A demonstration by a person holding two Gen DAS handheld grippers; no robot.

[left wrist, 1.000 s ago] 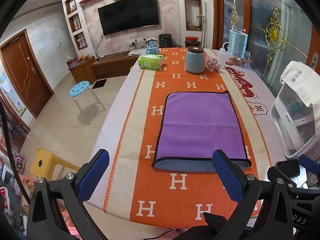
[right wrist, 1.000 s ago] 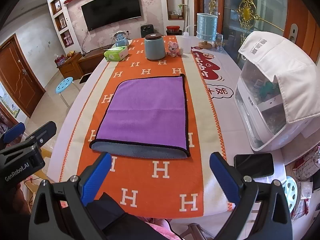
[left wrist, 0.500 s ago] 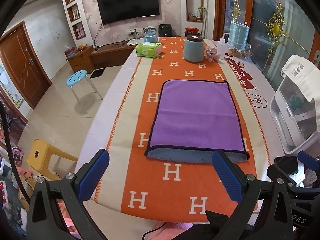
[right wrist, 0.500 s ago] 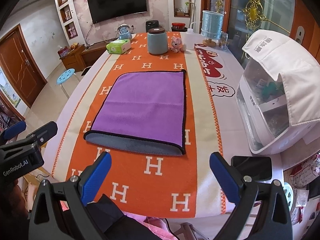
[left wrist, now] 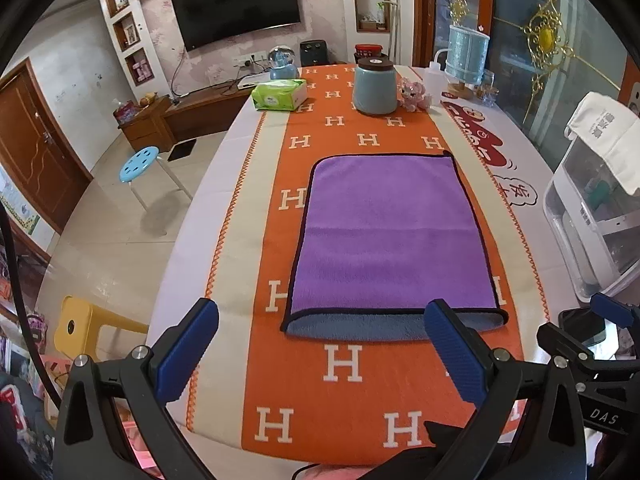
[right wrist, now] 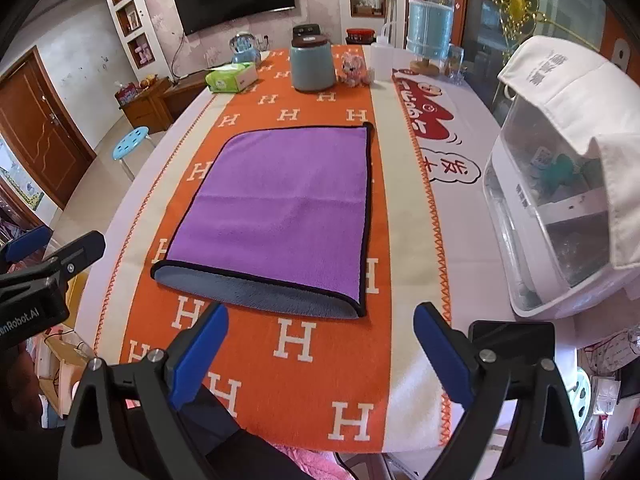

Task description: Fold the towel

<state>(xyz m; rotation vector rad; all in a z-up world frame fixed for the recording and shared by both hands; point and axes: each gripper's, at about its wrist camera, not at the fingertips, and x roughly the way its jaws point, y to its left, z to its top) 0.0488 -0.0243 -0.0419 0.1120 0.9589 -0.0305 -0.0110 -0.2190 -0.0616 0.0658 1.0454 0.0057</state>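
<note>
the purple towel (left wrist: 394, 236) was laid flat on the orange runner (left wrist: 348, 364), folded once, its grey underside shown at 6 o'clock. the left gripper (left wrist: 320, 344) and right gripper (right wrist: 320, 340) were held wide open, empty, near that edge.

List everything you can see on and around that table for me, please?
towel: one, purple with grey underside, flat mid-runner
table runner: one, orange with white H's, along table
tissue pack: one, green, far left
jar: one, pale blue, dark lid, far centre
plush toy: one, pinkish, beside jar
plastic box: one, clear-white, cloth-draped, right
phone: one, black, near right edge
stool: one, blue, floor
left claw: open, above near edge
right claw: open, above near edge
</note>
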